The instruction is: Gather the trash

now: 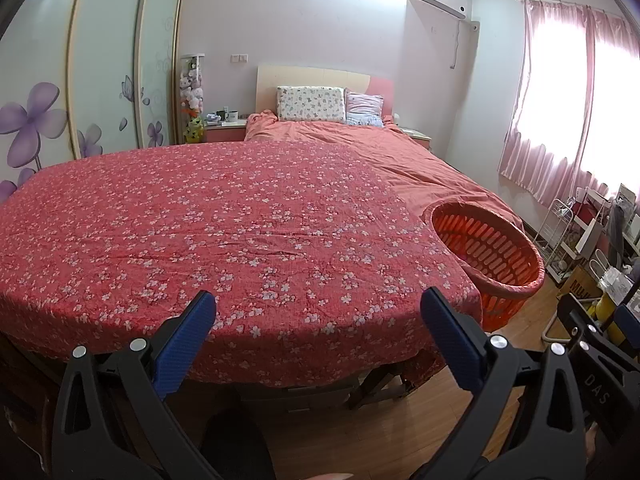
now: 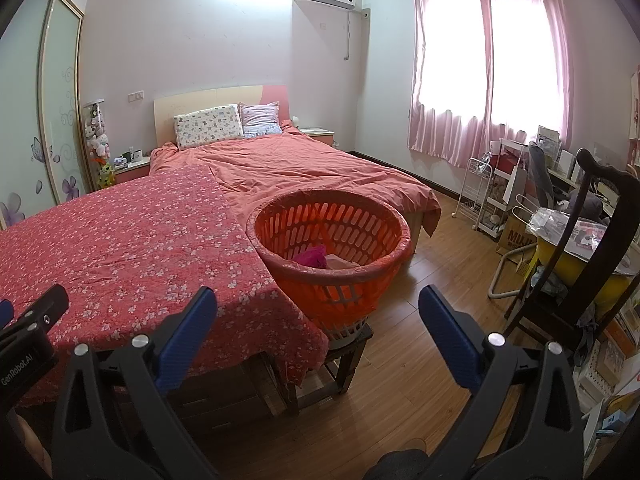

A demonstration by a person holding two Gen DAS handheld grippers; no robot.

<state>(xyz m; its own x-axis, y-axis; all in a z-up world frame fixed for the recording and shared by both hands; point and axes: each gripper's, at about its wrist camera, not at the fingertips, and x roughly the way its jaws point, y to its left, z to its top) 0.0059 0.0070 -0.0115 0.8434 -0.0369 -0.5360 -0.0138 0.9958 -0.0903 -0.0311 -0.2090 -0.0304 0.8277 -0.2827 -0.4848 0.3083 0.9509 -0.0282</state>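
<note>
Two hand-held grippers are hanging in front of me, both with blue-padded jaws spread wide and pinching nothing. My left hand-held gripper (image 1: 320, 312) is pointing over the surface (image 1: 200, 220), which is wearing a red cloth printed with small white blossoms. My right hand-held gripper (image 2: 318, 308) is aiming past that cloth's corner toward the orange slotted basket (image 2: 384, 268), which is sitting on a low dark stool (image 2: 344, 364) just beside the surface. Inside the basket a crumpled magenta scrap (image 2: 310, 257) is lying against something pale (image 2: 340, 262) — the trash I can make out, already in the bin.

Readable writing is sparse. The black body of the left tool, showing at the right view's edge, is carrying the words "GenRobot.AI" (image 2: 16, 368); in the left view the right tool's body is showing the letters "DAS" (image 1: 598, 388). A brown cardboard box (image 2: 516, 236) near the window is reading "MUJI" — partly hidden by a chair leg. Beyond, the bed (image 2: 300, 164) with a salmon duvet is lying under pink curtains (image 2: 488, 64).
</note>
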